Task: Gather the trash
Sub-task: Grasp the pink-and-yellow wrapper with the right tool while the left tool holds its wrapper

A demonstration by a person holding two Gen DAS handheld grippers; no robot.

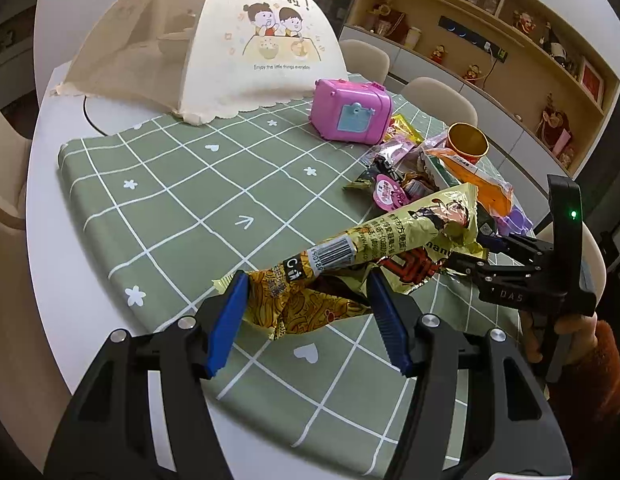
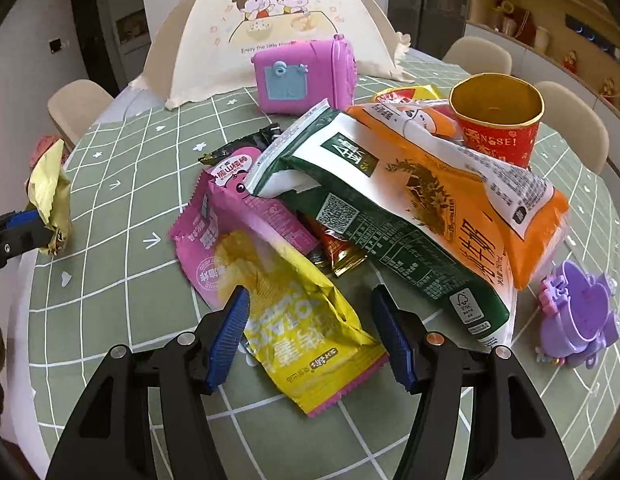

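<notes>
L gripper [image 1: 306, 312] grips a crumpled yellow noodle wrapper [image 1: 389, 240], both blue pads pressed on its lower end; the wrapper sticks up and away, lifted off the green checked cloth [image 1: 170, 208]. In the R view the same wrapper [image 2: 50, 196] shows far left at the table edge, pinched in the L gripper's tips [image 2: 20, 230].

R gripper [image 2: 308, 332] has its jaws wide, hovering over a pink/yellow chip bag [image 2: 306, 320]. The bag's yellow end lies between the pads, but I can't see the pads pressing on it; it lies flat on the cloth. In the L view the R gripper [image 1: 469, 256] sits at right, held by a hand [image 1: 565, 332] in a rust-coloured sleeve [image 1: 597, 380], tips near the wrapper's far end.

Trash pile is mid-table, just beyond the R gripper: a big green/white/orange bag [image 2: 409, 216] lying on top, leaning on a red paper cup [image 2: 497, 120] w/ gold inside, standing upright. Small red/gold and dark wrappers poke out underneath. A pink toy case [image 2: 306, 76] stands behind the pile, in front of a beige mesh food cover [image 2: 278, 12] w/ a cartoon print. A purple plastic toy [image 2: 577, 320] sits apart at right, near the table edge. Beige chairs around the table; shelves w/ ornaments at back right.
</notes>
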